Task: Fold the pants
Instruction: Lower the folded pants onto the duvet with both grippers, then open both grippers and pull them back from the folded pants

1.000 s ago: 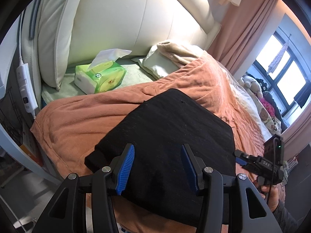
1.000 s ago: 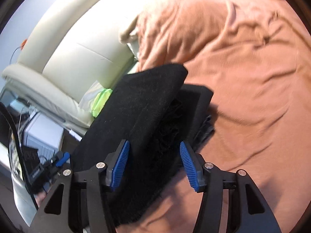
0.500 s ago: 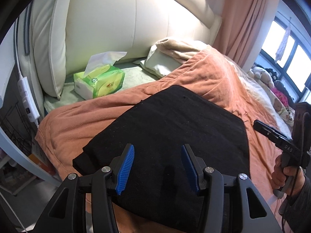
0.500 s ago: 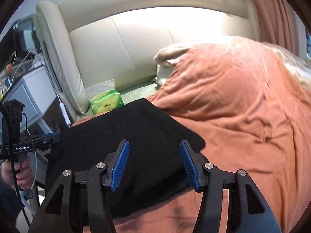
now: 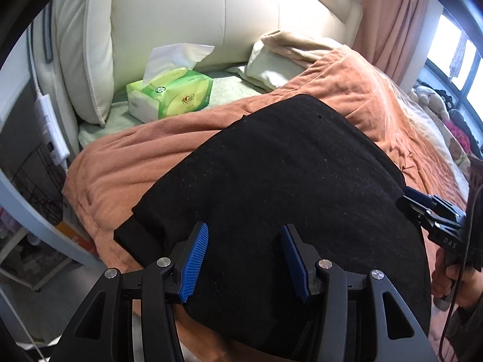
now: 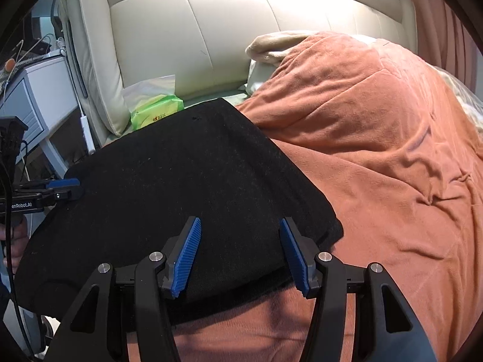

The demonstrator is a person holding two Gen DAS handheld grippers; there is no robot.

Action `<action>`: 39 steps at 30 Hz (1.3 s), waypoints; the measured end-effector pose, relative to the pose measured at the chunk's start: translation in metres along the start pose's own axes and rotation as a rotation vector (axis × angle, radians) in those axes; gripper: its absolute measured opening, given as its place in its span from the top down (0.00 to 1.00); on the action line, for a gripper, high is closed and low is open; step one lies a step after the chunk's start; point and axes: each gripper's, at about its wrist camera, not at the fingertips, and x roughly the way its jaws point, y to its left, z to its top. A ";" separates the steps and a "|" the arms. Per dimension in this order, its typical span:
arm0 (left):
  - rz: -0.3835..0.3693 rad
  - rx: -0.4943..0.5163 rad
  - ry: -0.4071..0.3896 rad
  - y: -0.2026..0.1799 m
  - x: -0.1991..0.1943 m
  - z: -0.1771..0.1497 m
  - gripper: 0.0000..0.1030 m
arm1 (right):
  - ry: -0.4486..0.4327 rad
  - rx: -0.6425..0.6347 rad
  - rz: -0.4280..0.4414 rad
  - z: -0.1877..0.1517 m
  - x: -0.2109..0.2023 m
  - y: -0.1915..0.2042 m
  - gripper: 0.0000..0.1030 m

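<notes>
The black pants [image 5: 280,187] lie folded into a flat rectangle on the orange blanket [image 5: 126,163]; they also show in the right wrist view [image 6: 181,181]. My left gripper [image 5: 244,253] is open and empty, hovering over the near edge of the pants. My right gripper [image 6: 238,250] is open and empty, over the near right corner of the pants. Each gripper appears in the other's view, the right one [image 5: 422,208] at the pants' right side, the left one [image 6: 63,188] at the pants' left side.
A green tissue box [image 5: 169,96] sits by the cream headboard [image 5: 187,18], with pillows [image 5: 280,57] beside it. A white power strip [image 5: 49,129] hangs at the bed's left edge. A white nightstand [image 6: 30,102] stands left. Curtains [image 5: 392,21] and a window are right.
The right gripper swung from looking down at a lifted, half-folded layer to a level view; the pants now lie flat and folded. The left gripper shifted slightly closer. Both stayed open.
</notes>
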 end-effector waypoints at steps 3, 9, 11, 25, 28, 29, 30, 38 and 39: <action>-0.027 0.000 -0.017 -0.011 -0.012 -0.008 0.44 | -0.005 -0.015 0.054 -0.004 -0.014 0.010 0.47; -0.079 0.028 -0.023 -0.035 -0.024 -0.034 0.44 | -0.002 -0.041 0.089 -0.017 -0.027 0.037 0.47; -0.078 0.028 -0.029 -0.037 -0.028 -0.040 0.44 | -0.006 -0.044 0.108 -0.020 -0.032 0.044 0.47; -0.125 0.050 -0.008 -0.054 -0.053 -0.070 0.44 | 0.044 -0.068 0.097 -0.032 -0.089 0.052 0.47; -0.141 0.068 -0.018 -0.064 -0.064 -0.071 0.42 | 0.034 -0.070 0.093 -0.035 -0.115 0.051 0.39; -0.148 0.068 -0.019 -0.067 -0.067 -0.071 0.42 | 0.029 -0.069 0.080 -0.037 -0.123 0.050 0.32; -0.157 0.066 -0.019 -0.070 -0.071 -0.071 0.41 | 0.027 -0.068 0.070 -0.038 -0.129 0.049 0.29; -0.128 0.083 -0.057 -0.095 -0.113 -0.078 0.13 | 0.030 0.008 -0.036 -0.056 -0.189 0.035 0.22; -0.125 0.089 -0.054 -0.099 -0.118 -0.078 0.13 | 0.021 0.018 -0.054 -0.059 -0.199 0.034 0.20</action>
